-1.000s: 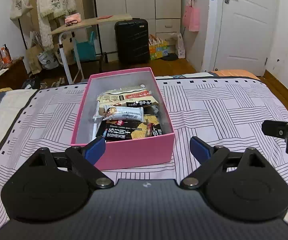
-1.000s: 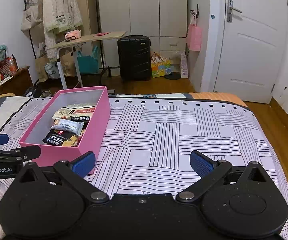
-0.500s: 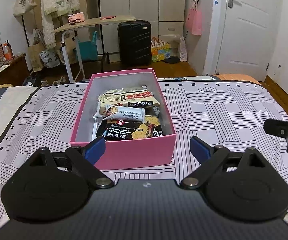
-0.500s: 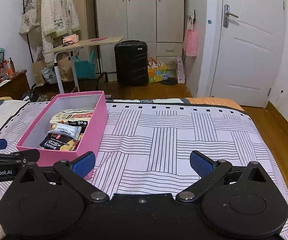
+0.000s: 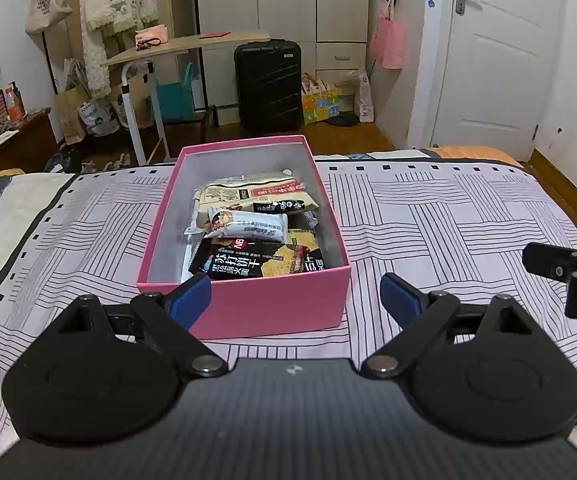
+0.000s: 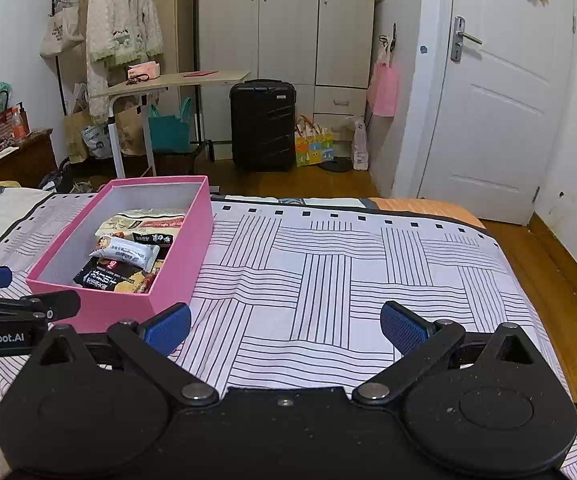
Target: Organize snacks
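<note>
A pink box (image 5: 272,304) stands on the striped bedspread and holds several snack packs: a black cracker pack (image 5: 260,262) at the front, a white bar (image 5: 248,226) on top, a beige pack (image 5: 248,194) behind. My left gripper (image 5: 294,294) is open and empty, just in front of the box's near wall. My right gripper (image 6: 286,326) is open and empty over the bedspread, to the right of the box (image 6: 180,268). Each gripper shows at the edge of the other's view.
The bedspread (image 6: 348,280) stretches to the right of the box. Beyond the bed's far edge are a black suitcase (image 5: 267,84), a side table (image 5: 184,46), bags on the floor and a white door (image 5: 496,60).
Both grippers have drawn back and risen a little, so the box sits lower and smaller in view. Both stayed open. Nothing was picked up.
</note>
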Demonstrator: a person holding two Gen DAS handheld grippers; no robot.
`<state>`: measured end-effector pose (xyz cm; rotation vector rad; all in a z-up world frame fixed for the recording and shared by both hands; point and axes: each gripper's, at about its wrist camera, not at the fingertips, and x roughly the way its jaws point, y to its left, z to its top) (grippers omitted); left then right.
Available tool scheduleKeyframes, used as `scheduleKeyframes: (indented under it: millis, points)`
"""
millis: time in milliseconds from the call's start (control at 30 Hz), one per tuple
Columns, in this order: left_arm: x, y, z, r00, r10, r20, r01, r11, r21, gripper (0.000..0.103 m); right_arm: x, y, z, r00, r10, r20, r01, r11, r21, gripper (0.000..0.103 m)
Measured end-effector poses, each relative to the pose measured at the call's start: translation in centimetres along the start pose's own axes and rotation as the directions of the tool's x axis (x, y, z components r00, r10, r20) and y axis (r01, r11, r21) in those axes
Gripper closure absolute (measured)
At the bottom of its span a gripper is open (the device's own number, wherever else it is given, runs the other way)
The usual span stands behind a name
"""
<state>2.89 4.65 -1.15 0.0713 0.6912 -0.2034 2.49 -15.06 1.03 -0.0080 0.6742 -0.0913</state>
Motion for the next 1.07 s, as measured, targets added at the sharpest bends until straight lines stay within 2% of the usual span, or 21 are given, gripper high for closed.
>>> scheduleKeyframes:
  millis: [267, 400, 1067]
  points:
    - [0.0, 0.04, -0.01, 1.0, 0.004, -0.001, -0.004, 1.0, -0.005, 0.011, 0.17, 0.14, -0.04, 1.0, -0.002, -0.007, 0.002, 1.0, 0.0, 0.001]
    - [-0.12, 0.16, 0.06, 1.0, 0.01, 0.003, -0.01, 1.0, -0.016, 0.003, 0.26, 0.04, -0.12, 1.0, -0.004, -0.011, 0.004, 1.0, 0.005, 0.001]
    - [-0.46, -0.34, -0.1, 0.999, 0.041, 0.026, -0.041, 0.999, 0.009, 0.001, 0.32, -0.04, -0.27, 1.0, -0.01, -0.018, 0.01, 1.0, 0.009, 0.001]
